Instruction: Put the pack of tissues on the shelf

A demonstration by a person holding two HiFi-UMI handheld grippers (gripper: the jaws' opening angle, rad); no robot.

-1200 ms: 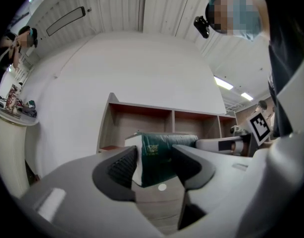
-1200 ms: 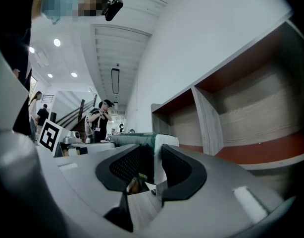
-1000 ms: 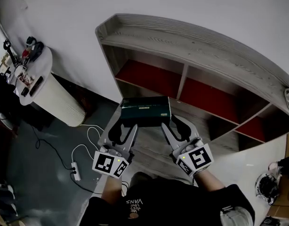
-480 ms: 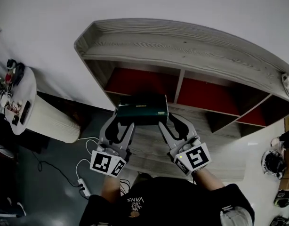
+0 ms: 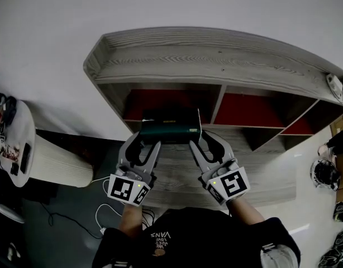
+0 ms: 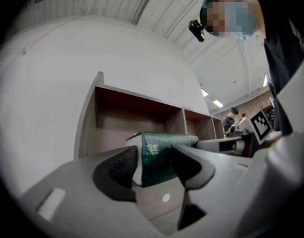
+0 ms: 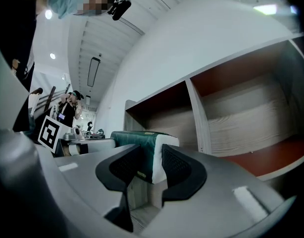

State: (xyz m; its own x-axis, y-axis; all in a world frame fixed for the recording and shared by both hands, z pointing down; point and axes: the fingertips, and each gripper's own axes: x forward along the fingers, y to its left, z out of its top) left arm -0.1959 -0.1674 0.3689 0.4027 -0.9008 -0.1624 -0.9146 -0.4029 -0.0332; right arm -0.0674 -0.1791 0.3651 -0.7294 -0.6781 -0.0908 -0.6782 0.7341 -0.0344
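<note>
Dark green soft-plastic pack of tissues (image 5: 170, 132) is carried btwn both tongs: left tongs (image 5: 142, 148) are clamped on one end, right tongs (image 5: 204, 146) on the other. Vs 1 s ago, it's come up to the mouth of the red-backed upper-left bay (image 5: 160, 98) of the grey wood-grain shelf (image 5: 216, 60). Prob. not resting on the board yet, so set-down's near.

Round white table (image 5: 57, 163) at left, small clutter (image 5: 4, 149) on top; people (image 6: 233, 119) in background.
</note>
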